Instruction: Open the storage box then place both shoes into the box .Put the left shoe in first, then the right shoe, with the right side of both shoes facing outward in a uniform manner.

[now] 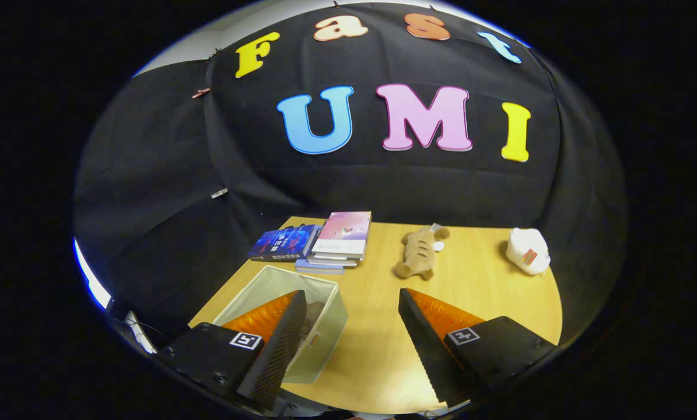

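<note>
The gripper (351,315) hangs above the wooden table (488,291) at the bottom of the frame, its fingers spread wide with nothing between them. The left finger (281,344) overlaps the pale storage box (325,326) at lower left, lidless, with something dark inside that cannot be made out. Beyond, mid-frame, lie stacked books (325,242), a plush toy (421,251) and a white bundle (528,249) at right.

The left finger (278,338) of the tongs (351,303) covers part of the storage box (325,326), so the dark thing inside (313,318) cannot be identified. The lower books of the stack (331,259) are mostly hidden under the top one. The label on the white bag (528,251) is too small to tell.
</note>
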The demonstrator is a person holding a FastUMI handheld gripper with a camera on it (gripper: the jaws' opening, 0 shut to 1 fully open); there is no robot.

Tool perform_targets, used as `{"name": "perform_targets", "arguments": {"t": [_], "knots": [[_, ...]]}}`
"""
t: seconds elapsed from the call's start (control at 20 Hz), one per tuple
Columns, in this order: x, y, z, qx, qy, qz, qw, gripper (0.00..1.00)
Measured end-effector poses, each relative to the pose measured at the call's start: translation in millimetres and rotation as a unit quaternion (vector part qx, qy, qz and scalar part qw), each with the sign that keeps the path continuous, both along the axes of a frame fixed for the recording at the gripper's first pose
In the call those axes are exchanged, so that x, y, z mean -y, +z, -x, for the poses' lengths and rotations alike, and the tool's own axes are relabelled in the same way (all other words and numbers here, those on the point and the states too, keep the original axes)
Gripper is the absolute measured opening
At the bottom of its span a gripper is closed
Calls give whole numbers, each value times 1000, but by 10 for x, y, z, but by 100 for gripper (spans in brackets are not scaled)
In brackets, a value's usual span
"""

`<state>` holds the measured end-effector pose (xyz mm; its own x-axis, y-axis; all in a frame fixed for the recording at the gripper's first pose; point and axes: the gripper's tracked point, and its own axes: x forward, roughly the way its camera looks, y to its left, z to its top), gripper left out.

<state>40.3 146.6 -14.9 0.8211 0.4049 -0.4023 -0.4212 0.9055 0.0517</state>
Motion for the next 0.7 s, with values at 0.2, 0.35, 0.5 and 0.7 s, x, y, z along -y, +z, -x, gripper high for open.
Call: {"name": "perform_targets", "arguments": {"t": [0.2,0.35,0.5,0.7], "knots": [[500,381,-151,84,0,1,996,98],[827,587,-218,119,-6,-17,993,99],[1150,707,-251,131,-22,-27,991,98],[1448,872,-248,142,-45,-42,988,98]]}}
